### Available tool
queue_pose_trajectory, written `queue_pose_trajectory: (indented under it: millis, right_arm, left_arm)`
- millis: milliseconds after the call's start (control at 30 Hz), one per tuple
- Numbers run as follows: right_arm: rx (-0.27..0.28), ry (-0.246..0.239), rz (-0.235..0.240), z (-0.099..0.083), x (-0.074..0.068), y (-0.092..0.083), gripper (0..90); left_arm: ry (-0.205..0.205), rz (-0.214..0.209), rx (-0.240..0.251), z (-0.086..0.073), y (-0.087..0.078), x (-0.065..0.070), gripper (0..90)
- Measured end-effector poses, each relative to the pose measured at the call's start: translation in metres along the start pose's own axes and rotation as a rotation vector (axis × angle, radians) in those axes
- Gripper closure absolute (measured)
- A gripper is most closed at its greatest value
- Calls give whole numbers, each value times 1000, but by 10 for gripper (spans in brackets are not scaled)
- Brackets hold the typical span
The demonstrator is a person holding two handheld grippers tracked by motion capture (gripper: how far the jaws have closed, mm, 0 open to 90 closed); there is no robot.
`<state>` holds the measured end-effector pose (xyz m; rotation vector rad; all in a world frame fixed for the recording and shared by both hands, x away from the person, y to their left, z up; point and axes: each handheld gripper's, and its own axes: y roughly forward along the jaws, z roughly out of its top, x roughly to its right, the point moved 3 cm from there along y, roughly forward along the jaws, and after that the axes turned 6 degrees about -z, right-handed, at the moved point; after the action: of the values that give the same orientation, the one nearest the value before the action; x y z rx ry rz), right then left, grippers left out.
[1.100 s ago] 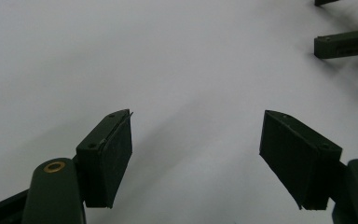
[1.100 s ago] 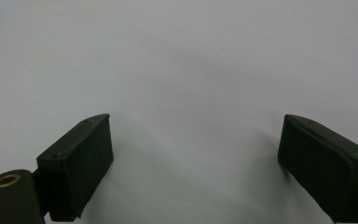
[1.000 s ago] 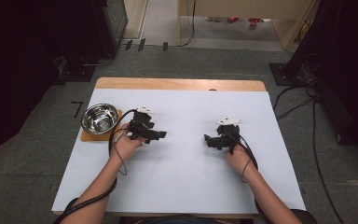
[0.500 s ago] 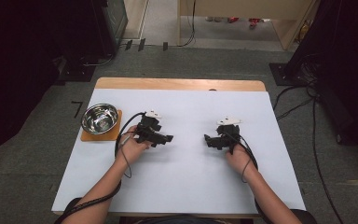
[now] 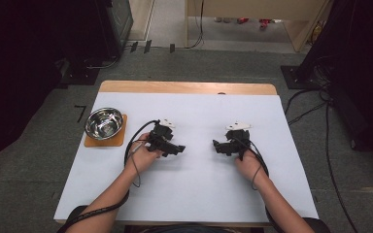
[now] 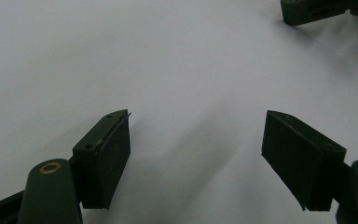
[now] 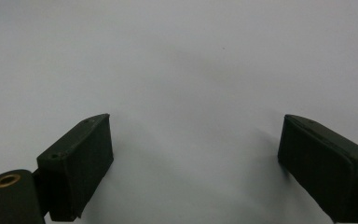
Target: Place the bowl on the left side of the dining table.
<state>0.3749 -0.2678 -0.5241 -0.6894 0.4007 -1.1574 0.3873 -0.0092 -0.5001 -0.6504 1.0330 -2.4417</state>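
On the white table (image 5: 194, 194) a person's hands hold both grippers low over the middle. My left gripper (image 5: 179, 148) points right, and in the left gripper view (image 6: 196, 158) its jaws stand wide apart with only bare table between them. My right gripper (image 5: 215, 145) points left toward it, and in the right gripper view (image 7: 196, 163) its jaws are also wide apart and hold nothing. A jaw of the right gripper (image 6: 317, 10) shows at the top right of the left gripper view.
A shiny steel bowl (image 5: 104, 123) sits on a small wooden board (image 5: 93, 141) near the table's left edge. A wooden strip (image 5: 187, 87) runs along the far edge. Cables (image 5: 315, 107) lie on the floor to the right.
My left gripper has moved right, toward the table's middle and nearer the right gripper. The right gripper has stayed where it was.
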Motion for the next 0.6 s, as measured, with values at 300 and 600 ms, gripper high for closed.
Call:
queue_pose_trajectory:
  millis: [300, 600]
  right_arm:
    - [0, 1, 0, 0, 0, 0, 100]
    - [0, 0, -1, 0, 0, 0, 100]
  left_arm:
    - [25, -3, -15, 0, 8, 7, 213]
    - [74, -5, -12, -3, 12, 11, 116]
